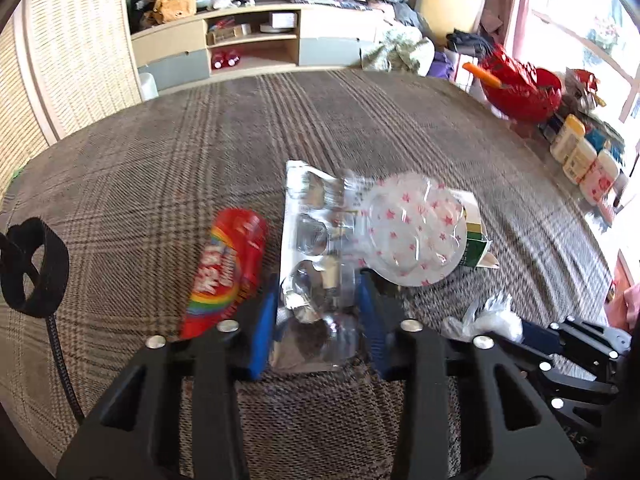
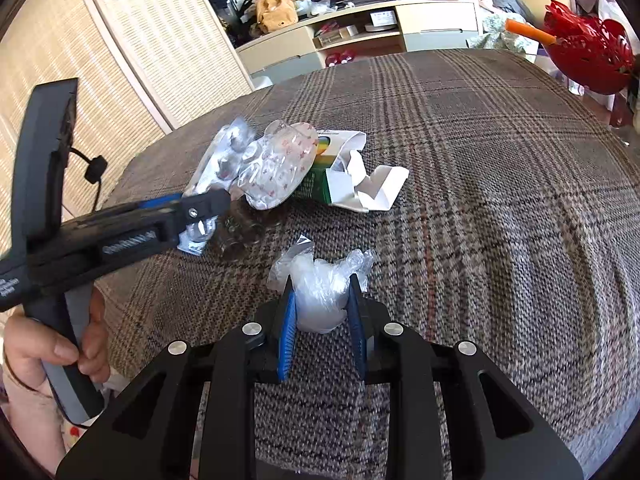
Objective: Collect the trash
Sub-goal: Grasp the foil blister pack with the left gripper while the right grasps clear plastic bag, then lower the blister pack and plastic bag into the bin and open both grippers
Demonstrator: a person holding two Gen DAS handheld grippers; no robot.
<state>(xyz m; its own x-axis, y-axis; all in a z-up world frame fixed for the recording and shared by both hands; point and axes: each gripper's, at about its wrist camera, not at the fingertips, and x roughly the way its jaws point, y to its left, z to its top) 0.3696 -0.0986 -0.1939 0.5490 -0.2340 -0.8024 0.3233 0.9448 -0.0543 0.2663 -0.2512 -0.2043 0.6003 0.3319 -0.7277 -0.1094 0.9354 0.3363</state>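
Where the plaid cloth (image 2: 460,168) runs nearest: right gripper (image 2: 321,312), blue pads pinched on crumpled clear plastic bag (image 2: 320,284). Just left: left gripper (image 1: 317,312), narrowed on clear blister pack (image 1: 316,240). Left of that pack: red rainbow packet (image 1: 228,268). Beyond its tips: star-printed plastic lid (image 1: 416,228), then torn green carton (image 2: 344,176). Farthest right: red basket (image 2: 588,52).

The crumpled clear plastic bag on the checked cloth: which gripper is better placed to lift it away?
The right gripper: its blue pads already flank the crumpled plastic bag. The left gripper is busy around the clear blister pack.
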